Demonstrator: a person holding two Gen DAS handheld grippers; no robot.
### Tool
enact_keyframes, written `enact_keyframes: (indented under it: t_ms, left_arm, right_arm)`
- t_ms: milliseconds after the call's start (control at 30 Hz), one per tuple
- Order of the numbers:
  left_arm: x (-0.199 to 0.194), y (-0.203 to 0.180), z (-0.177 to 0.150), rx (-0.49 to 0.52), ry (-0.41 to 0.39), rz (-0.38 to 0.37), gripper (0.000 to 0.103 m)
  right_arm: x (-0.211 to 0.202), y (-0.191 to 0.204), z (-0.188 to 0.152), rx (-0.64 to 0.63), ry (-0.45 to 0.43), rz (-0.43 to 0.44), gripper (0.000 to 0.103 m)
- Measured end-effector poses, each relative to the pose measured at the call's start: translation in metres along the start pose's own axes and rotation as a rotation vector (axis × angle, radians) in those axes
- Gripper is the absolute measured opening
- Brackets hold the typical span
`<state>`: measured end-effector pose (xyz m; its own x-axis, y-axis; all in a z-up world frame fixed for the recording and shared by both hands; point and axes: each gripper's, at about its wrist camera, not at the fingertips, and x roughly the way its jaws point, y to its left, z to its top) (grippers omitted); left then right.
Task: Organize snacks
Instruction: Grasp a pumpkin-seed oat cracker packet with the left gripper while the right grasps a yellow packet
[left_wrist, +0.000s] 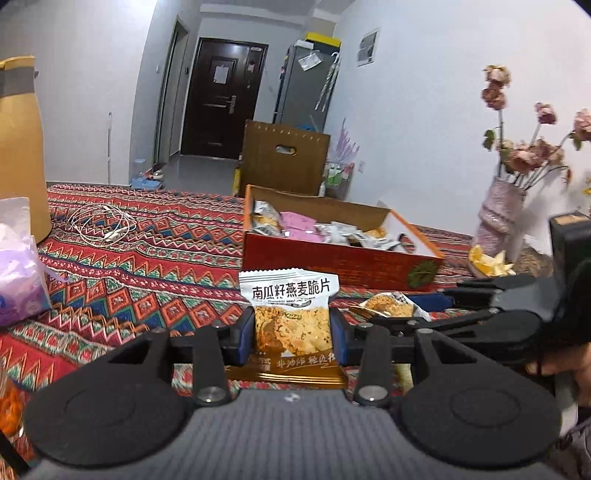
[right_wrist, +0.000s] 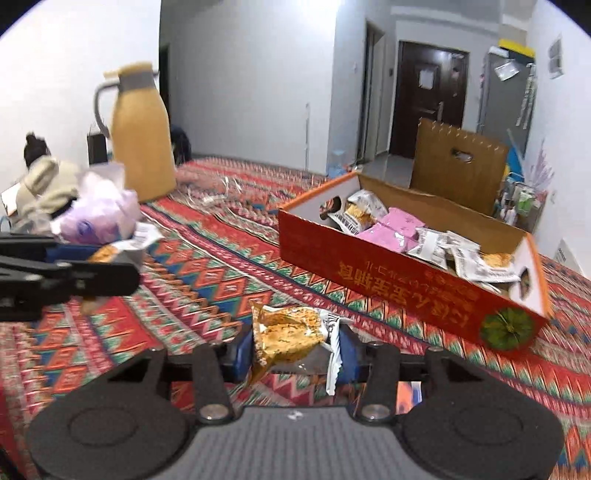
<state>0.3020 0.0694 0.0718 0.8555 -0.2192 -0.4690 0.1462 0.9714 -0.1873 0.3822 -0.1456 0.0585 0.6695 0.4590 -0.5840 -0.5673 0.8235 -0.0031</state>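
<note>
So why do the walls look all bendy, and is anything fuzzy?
Left wrist view: the fisheye lens bows the door and walls, corners go dark, and the packet is sharp. Right wrist view: same bending, and the box and the left gripper look smeared by motion.

A table (left_wrist: 155, 251) covered by a red patterned woven cloth is carrying everything. Lying directly on it: an open red cardboard box (right_wrist: 388, 284) holding snack packets, a yellow jug (right_wrist: 142, 136) standing upright well apart from the box, a coiled white cable (left_wrist: 103, 225), a pale purple plastic bag (left_wrist: 18, 273), a pink vase (left_wrist: 498, 218) with dried flowers, and orange peel (left_wrist: 487, 262) just beside the vase.
</note>
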Motion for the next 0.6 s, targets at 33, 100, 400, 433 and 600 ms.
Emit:
enact_keyframes:
  t_ms: [33, 100, 400, 433, 600]
  left_arm:
    - [-0.007, -0.005, -0.003, 0.000, -0.001, -0.008, 0.041]
    - [-0.021, -0.016, -0.012, -0.001, 0.000, -0.025, 0.041]
    - [-0.061, -0.071, -0.066, -0.011, 0.058, -0.078, 0.041]
    - [-0.063, -0.075, -0.069, -0.005, 0.064, -0.081, 0.041]
    - [-0.073, -0.096, -0.079, 0.017, 0.078, -0.088, 0.041]
  right_arm:
    - [-0.013, 0.003, -0.007, 0.010, -0.013, -0.005, 0.047]
    - [-0.040, 0.009, -0.022, 0.026, -0.033, -0.027, 0.047]
    - [-0.140, 0.023, -0.106, 0.134, -0.064, -0.116, 0.047]
    - [-0.149, 0.023, -0.115, 0.147, -0.067, -0.123, 0.047]
    - [-0.174, 0.016, -0.147, 0.203, -0.062, -0.166, 0.047]
